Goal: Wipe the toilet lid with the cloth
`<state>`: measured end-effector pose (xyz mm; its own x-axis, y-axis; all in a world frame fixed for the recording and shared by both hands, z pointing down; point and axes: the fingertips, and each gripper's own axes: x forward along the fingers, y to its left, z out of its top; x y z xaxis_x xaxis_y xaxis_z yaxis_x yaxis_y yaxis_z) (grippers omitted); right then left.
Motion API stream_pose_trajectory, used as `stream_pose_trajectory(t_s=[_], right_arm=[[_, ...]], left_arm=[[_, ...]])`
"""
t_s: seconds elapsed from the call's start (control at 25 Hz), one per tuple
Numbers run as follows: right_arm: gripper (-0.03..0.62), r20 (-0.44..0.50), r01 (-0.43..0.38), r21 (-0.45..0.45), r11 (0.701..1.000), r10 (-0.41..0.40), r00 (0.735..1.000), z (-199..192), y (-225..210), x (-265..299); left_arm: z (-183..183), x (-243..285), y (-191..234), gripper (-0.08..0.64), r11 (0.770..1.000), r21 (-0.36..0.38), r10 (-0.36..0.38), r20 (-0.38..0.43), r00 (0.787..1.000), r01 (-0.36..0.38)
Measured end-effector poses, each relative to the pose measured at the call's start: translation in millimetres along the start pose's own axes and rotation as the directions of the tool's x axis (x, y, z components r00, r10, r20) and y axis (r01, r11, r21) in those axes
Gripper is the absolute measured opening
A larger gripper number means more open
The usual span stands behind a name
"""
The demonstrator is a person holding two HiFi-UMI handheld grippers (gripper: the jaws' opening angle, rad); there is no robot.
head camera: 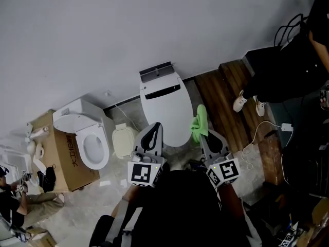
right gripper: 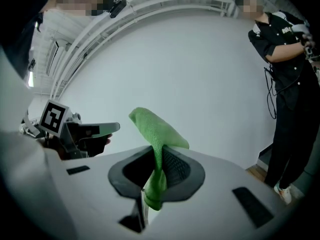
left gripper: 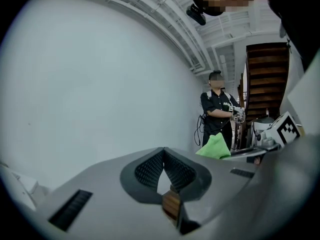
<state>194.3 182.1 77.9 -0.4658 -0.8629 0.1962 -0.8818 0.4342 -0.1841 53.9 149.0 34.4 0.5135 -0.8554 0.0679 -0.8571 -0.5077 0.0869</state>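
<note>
Soft, even, rather dim light fills all three views with hardly a shadow on the pale wall [head camera: 103,45], while both gripper views bend strongly and fade to black at their round edges, the nearest parts slightly blurred

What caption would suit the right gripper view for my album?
Right gripper pinching a green cloth between its fingers, white wall behind.

Toilet lid [head camera: 163,107] unobstructed, wall [head camera: 103,35] close behind
</note>
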Motion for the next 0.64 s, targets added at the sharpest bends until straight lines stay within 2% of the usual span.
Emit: stream_pose_trajectory(t_s=[0.64], right_arm=[[0.047,0.004,0.014,-0.010,1.000,-0.013,1.000,-1.0,1.0,-7.1]], left_arm=[[3.2,-8.4,-6.5,0.009,1.000,0.007,-0.002,0.014,1.000,0.001]])
